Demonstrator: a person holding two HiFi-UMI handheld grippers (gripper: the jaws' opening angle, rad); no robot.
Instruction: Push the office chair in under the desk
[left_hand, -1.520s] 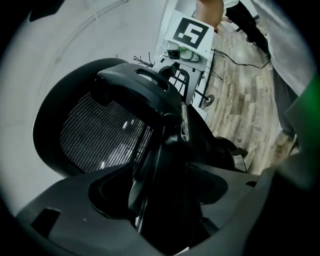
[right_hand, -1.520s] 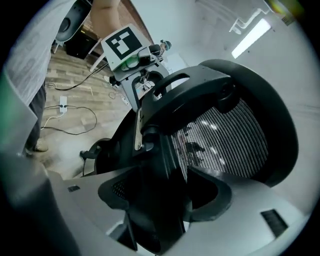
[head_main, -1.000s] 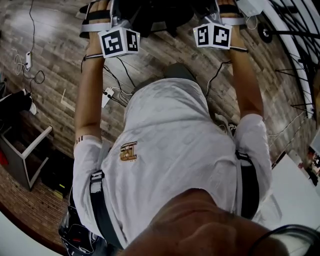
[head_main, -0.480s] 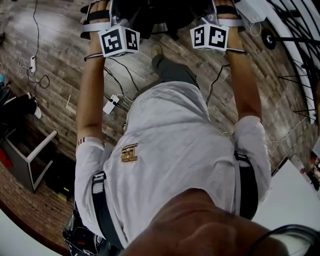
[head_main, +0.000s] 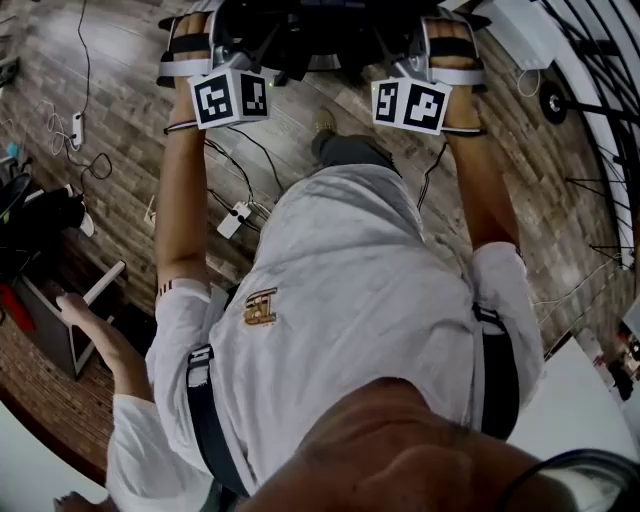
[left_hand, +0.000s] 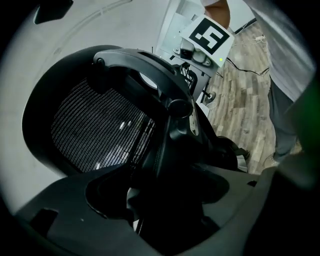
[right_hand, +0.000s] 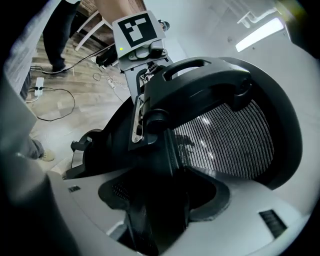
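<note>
The black office chair (head_main: 320, 28) fills the top edge of the head view, with both of my arms stretched out to it. My left gripper (head_main: 232, 38) has one side edge of the chair's mesh back (left_hand: 100, 130) between its jaws. These jaws have just been opening a little, and the dark frame still fills the gap in the left gripper (left_hand: 165, 200). My right gripper (head_main: 412, 45) is closed on the opposite edge of the mesh back (right_hand: 225, 135). There the frame runs down into the right gripper (right_hand: 160, 210). No desk is clearly in view.
Cables and a power strip (head_main: 238, 215) lie on the wooden floor beside my left arm. Another person's forearm (head_main: 100, 340) reaches in at the lower left, over a low white-framed stand (head_main: 75, 325). A black wire rack (head_main: 595, 110) stands at the right.
Both grippers and the chair have travelled forward over the floor, and the power strip has slid down the picture. Another person's arm has come in at the lower left.
</note>
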